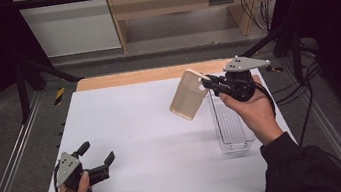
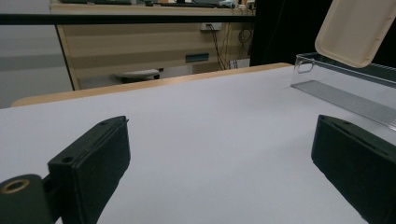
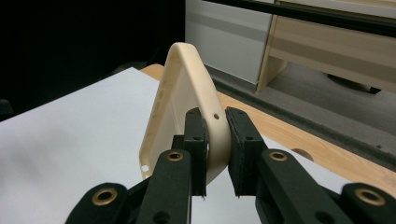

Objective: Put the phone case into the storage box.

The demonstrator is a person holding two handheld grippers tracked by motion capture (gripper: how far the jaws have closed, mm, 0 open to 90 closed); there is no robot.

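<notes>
A cream-coloured plastic lid [image 1: 188,95] hangs tilted in the air above the white table, left of a clear plastic box [image 1: 230,123]. My right gripper [image 1: 206,84] is shut on the lid's rim, as the right gripper view shows: the two black pads [image 3: 196,140] pinch the cream lid [image 3: 187,98] near a corner. My left gripper [image 1: 97,154] rests low at the table's front left, open with nothing between its fingers [image 2: 93,163]. From there the lid [image 2: 357,28] hovers over the clear box [image 2: 345,88] at far right.
A white sheet [image 1: 139,140] covers the table, with a wooden edge [image 1: 145,76] at the back. Metal rails [image 1: 10,154] run along both sides. Cabinets and cables stand beyond the table.
</notes>
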